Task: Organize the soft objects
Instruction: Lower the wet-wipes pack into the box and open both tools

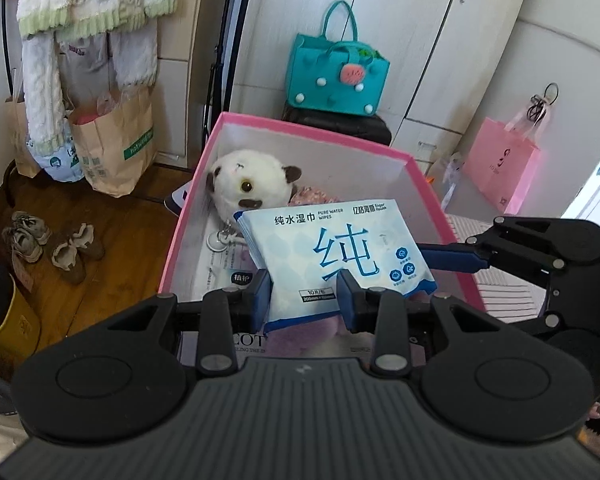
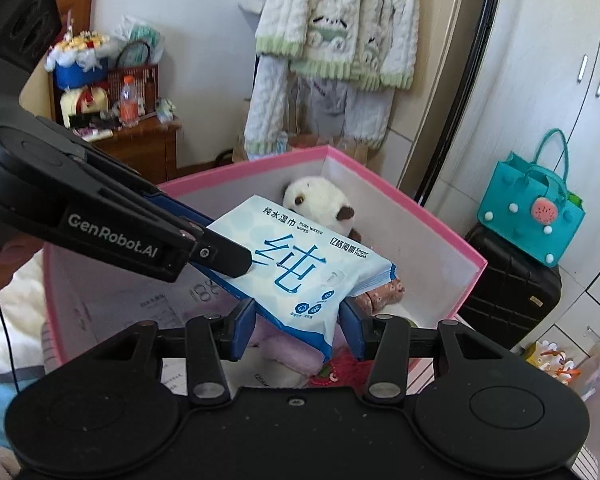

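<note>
Blue-padded fingers of both grippers held one pack of wet wipes (image 1: 332, 256) above the pink box (image 1: 440, 204).

Nearest the left camera, the left gripper (image 1: 304, 296) was clamped narrowly on the pack's near edge, while the right gripper (image 2: 298, 324) pinched another edge of the same pack, its pads touching the wrapper on both sides. The pack hung tilted over the box, above a plush toy (image 1: 248, 186) at the far end and pink and purple cloth (image 2: 284, 350) lying near the front. The risk seemed to be the two-sided hold: if one gripper let go before the other, or the hands pulled apart, the slippery wrapper could slide free, twist, and fall onto the box's rim or outside it. Lowering it onto the toy might also leave it propped up crooked.
</note>
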{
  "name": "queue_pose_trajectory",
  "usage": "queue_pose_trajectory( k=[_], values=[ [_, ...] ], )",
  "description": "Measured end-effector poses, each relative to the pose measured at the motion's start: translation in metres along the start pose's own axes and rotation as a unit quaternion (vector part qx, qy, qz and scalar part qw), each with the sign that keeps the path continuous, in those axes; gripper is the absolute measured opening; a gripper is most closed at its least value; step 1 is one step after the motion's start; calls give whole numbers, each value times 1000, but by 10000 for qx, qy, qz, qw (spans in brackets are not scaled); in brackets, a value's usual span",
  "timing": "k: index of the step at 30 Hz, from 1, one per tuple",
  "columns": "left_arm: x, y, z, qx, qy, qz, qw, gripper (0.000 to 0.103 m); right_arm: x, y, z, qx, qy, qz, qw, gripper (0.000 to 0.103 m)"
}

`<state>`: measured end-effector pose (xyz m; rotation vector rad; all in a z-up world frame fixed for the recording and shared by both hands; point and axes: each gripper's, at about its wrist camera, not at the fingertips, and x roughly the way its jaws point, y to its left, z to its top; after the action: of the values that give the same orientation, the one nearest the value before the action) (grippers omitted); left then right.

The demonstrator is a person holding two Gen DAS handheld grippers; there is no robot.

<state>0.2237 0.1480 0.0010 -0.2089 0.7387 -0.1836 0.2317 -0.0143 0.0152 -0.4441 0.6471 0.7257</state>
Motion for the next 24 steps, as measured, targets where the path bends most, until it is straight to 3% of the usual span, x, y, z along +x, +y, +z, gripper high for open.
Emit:
queue_pose_trajectory(
  k=[5, 8, 13, 24],
  values=[
    [8, -3, -2, 97, 157, 10, 9998, 34, 10, -1, -1, -75, 238, -148, 9996, 52],
    [9, -4, -3, 164, 134, 68, 9998, 34, 11, -5, -2, -20, 220, -170, 9996, 52],
    [-1, -7, -3, 310, 64, -51, 9995, 34, 10, -1, -5, -287, 120, -557, 9980, 52],
    [-31, -15, -9, 421, -145, -27, 9990, 34, -41, -16, -14, 628, -259, 81, 9977, 52]
  ],
)
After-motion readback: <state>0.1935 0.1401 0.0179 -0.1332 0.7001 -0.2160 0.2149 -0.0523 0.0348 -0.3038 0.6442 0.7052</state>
